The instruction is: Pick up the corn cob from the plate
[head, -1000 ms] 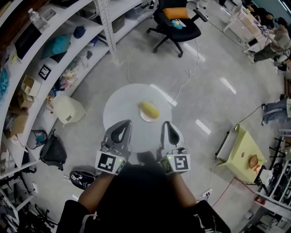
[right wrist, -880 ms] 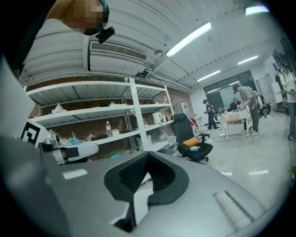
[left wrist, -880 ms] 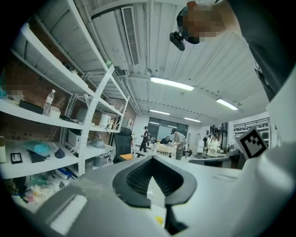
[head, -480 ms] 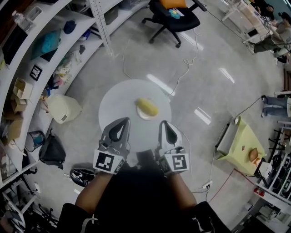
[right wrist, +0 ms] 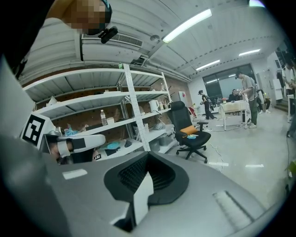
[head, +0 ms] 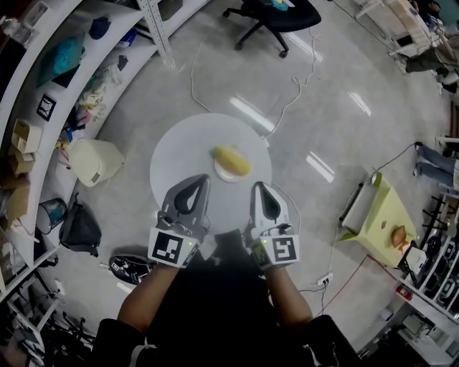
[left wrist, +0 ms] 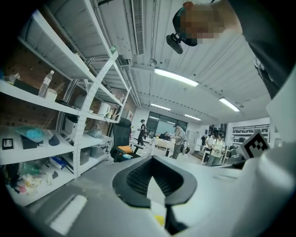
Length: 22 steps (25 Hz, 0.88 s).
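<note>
One corn cob (head: 231, 159) lies on small plate (head: 224, 174), on far right part of round white table (head: 179, 154). Left gripper (head: 201, 180) near plate, apart from cob, jaws pressed together, empty. Right gripper (head: 257, 187) beside it, likewise closed, empty. Office chair (head: 276, 14) beyond table; shelving (head: 43, 72) at left.

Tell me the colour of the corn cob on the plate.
Yellow. The corn cob shows best in the head view, lying on the white plate.
</note>
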### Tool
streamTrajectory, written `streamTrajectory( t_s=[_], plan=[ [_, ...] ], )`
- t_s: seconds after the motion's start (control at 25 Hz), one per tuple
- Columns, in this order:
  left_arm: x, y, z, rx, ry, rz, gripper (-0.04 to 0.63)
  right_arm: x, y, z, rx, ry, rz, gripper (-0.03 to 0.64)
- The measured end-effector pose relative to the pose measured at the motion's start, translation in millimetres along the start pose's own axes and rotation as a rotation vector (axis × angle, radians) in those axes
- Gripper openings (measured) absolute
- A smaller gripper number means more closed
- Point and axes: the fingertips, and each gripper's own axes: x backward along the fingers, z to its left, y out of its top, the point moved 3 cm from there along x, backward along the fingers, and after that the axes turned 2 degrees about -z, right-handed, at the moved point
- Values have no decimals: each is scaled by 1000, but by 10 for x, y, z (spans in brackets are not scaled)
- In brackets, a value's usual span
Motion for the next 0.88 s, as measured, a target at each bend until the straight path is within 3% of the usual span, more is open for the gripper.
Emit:
streamTrajectory(
  t_s=[0.24,0.88],
  plan=[
    [-146,-95,51,34,5,47,0,-176,-27,-121,1,5,35,8],
    [-389,-351,172,79,3,80,0,-651,-340,-315,37,60,135,9]
  ],
)
